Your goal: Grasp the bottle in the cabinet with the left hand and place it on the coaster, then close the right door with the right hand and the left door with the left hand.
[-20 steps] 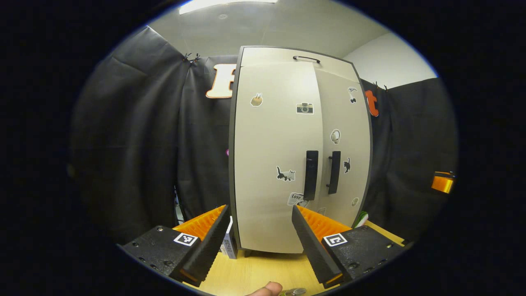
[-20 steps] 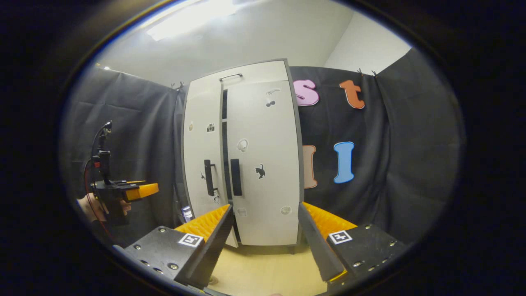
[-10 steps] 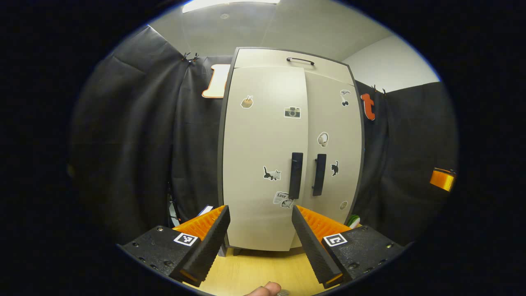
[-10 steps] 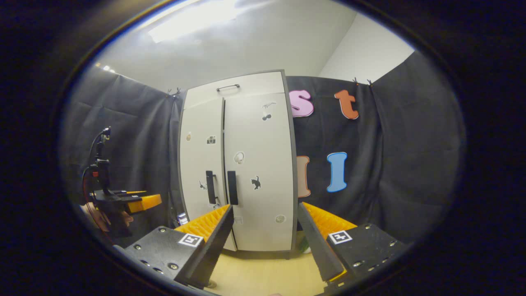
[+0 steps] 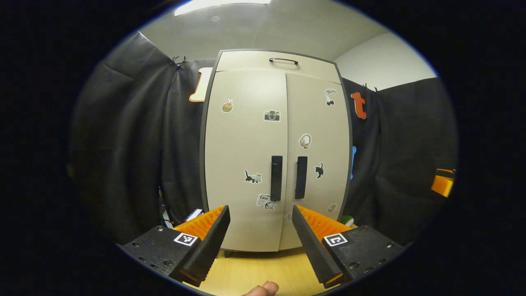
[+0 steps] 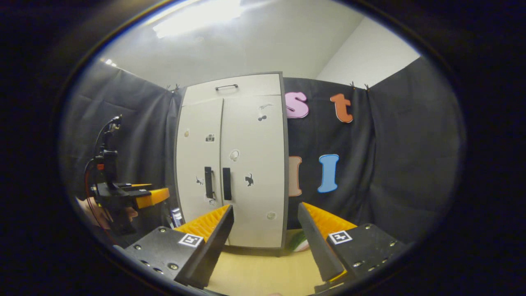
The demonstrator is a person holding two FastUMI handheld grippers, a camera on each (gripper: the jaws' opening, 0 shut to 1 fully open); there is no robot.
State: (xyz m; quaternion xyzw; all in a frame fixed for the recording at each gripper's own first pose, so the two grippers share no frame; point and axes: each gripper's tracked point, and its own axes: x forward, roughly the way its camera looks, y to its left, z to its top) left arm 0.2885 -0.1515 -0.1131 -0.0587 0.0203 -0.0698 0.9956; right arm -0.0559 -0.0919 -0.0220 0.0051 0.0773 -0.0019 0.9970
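Sitting flush: left door (image 5: 245, 160) and right door (image 5: 317, 156). Both tongs hanging released, left tongs (image 5: 259, 242), right tongs (image 6: 265, 242). Rigid panels, probably swinging light; handles (image 5: 276, 177) looking grabbable.

A recording booth — black cloth walls (image 5: 123, 144) clipped up around a sticker-dotted beige two-door cabinet (image 5: 276, 156) on a pale wooden desk (image 5: 263, 269), under a plain office ceiling (image 6: 246, 45).

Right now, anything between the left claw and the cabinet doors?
No. In the left gripper view, a bare strip of wooden tabletop separates the open left claw from the shut cabinet doors.
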